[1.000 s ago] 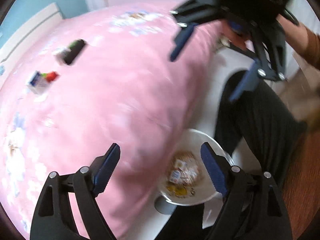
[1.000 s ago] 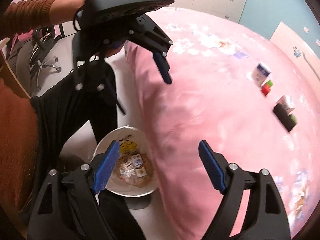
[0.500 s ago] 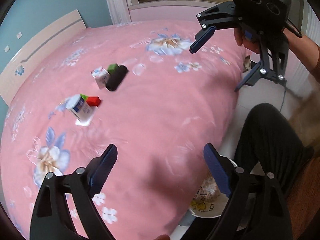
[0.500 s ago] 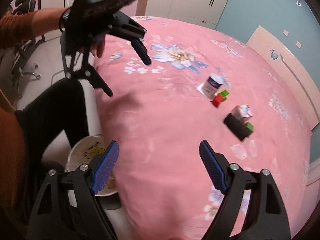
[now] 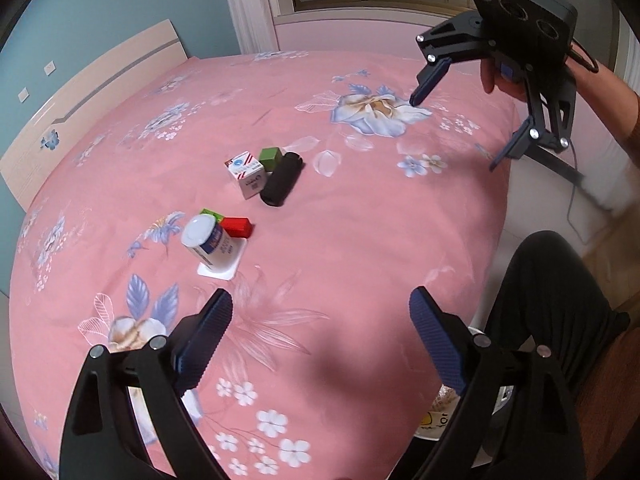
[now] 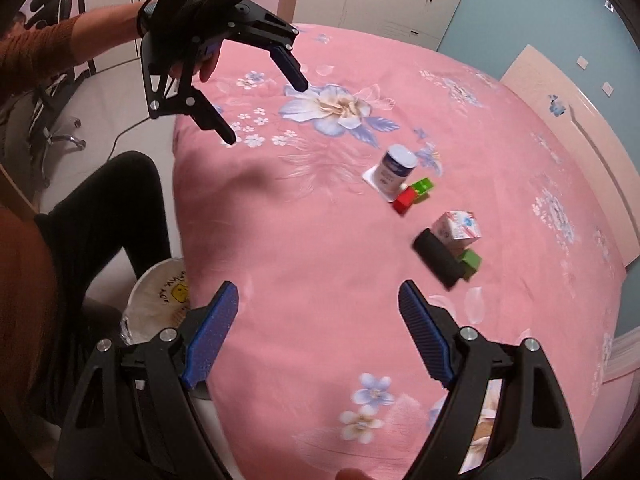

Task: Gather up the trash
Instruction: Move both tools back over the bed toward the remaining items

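While the left gripper (image 5: 320,344) hangs over the pink flowered bed (image 5: 360,216), its jaws are opening, with nothing between the blue pads but bedspread. The right gripper (image 6: 318,334) likewise holds its jaws wide apart and empty above the bed's near edge.

Further out, in the middle of the left wrist view, the trash lies in two small clusters. Nearest is a white yogurt cup (image 5: 210,242), upside down on its flat lid, with a red block (image 5: 238,227) and a green block (image 5: 212,214) just behind it. Beyond them, toward the centre, a small white carton (image 5: 246,174) stands touching a black oblong case (image 5: 282,180), and a second green cube (image 5: 269,158) sits behind the two.

At the lower left of the right wrist view, a white trash bin (image 6: 160,300) with a yellow face on its liner stands on the floor beside the bed, next to the person's dark trouser leg (image 6: 104,208).
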Demonstrator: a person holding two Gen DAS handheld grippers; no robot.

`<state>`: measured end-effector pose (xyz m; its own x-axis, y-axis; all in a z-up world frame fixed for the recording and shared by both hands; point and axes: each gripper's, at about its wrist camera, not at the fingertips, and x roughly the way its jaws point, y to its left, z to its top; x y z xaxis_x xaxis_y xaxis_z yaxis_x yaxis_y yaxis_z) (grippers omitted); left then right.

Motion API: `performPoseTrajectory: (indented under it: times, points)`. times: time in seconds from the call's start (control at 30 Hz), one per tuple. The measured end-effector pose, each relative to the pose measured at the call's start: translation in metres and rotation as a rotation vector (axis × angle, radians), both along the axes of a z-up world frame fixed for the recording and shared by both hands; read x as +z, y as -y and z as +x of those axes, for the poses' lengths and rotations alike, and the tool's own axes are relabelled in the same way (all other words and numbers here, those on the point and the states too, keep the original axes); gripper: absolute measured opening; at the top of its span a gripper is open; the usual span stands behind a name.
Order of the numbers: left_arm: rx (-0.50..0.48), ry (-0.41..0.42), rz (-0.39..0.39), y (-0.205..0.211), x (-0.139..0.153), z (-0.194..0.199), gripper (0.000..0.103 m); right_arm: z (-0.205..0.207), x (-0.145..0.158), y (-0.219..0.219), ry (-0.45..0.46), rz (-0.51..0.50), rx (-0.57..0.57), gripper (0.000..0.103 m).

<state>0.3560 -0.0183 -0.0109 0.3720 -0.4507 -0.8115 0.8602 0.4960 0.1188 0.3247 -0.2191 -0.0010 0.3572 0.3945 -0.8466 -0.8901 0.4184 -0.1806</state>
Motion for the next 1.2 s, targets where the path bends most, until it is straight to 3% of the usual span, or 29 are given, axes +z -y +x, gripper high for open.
performPoseTrajectory:
  times: [0.4,0.73,0.87,1.2]
  points:
    - [-0.006,-0.022,0.064,0.003,-0.013,0.068,0.092,0.052,-0.005,0.002,-0.031,-0.113,0.058,0.081]
    - [-0.038,-0.092,0.11,0.016,-0.044,0.138,0.092,0.116,-0.047,-0.014,-0.092,-0.217,0.12,0.081]
    - [-0.017,-0.111,0.121,0.021,-0.054,0.162,0.092,0.143,-0.057,-0.018,-0.102,-0.204,0.124,0.081]
    - [-0.03,-0.164,0.14,0.03,-0.083,0.189,0.092,0.186,-0.09,-0.033,-0.127,-0.227,0.145,0.081]
